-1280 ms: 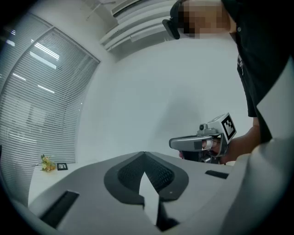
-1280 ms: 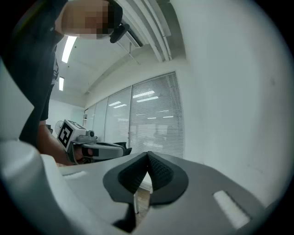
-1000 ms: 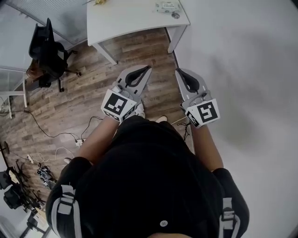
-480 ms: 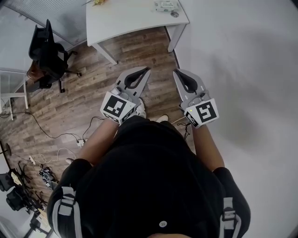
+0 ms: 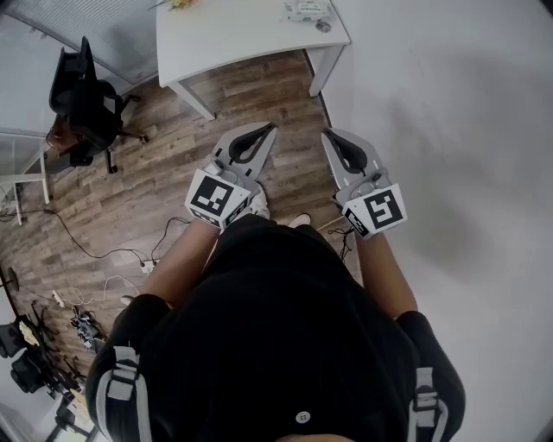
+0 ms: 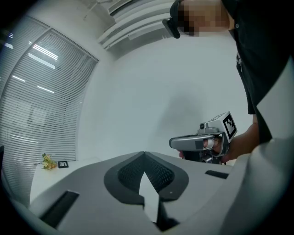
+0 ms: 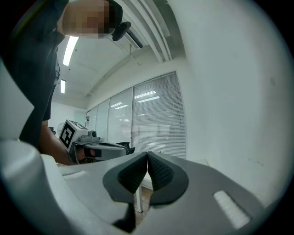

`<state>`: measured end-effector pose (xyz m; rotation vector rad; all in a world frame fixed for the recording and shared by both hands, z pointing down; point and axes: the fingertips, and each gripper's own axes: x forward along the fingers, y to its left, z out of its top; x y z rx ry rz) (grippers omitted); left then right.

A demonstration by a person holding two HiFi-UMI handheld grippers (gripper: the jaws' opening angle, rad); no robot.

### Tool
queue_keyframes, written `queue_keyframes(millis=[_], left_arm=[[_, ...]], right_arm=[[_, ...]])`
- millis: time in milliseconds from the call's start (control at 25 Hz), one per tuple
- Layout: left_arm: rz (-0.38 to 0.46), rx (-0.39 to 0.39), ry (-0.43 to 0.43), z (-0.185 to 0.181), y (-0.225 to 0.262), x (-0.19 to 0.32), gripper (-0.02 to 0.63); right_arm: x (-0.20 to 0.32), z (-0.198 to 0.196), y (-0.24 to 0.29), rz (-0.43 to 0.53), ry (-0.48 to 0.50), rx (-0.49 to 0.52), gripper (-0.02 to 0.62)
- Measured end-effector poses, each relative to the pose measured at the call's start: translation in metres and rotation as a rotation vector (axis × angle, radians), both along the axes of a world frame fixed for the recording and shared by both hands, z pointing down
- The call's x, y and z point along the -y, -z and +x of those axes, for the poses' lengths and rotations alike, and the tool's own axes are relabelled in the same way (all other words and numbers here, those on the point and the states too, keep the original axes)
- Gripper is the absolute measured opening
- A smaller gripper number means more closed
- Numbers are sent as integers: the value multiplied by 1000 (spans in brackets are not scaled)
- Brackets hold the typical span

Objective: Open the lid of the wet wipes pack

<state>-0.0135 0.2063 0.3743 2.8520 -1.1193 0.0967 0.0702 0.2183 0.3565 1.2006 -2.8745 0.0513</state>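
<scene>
The wet wipes pack lies far off on the white table, at its right end, with a small round thing beside it. I stand back from the table with both grippers held level before my body. My left gripper is shut with nothing in it, and its tips meet in its own view. My right gripper is also shut and empty. Each gripper view shows the other gripper alongside: the right one and the left one.
A white wall runs along my right. A black office chair stands at the left on the wood floor, with cables and gear near my feet. Yellow flowers sit on the table's left end.
</scene>
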Motion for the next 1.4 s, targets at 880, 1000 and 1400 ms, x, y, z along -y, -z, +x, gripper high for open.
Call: queue_keyframes(millis=[880, 1000, 1400], left_arm=[[-21, -2, -34, -53, -4, 54, 1], [-17, -12, -45, -65, -7, 63, 0], [-28, -31, -52, -102, -12, 88, 1]], right_arm=[[61, -46, -4, -17, -89, -35, 341], [68, -57, -7, -20, -106, -39, 344], [92, -87, -16, -44, -139, -54, 344]])
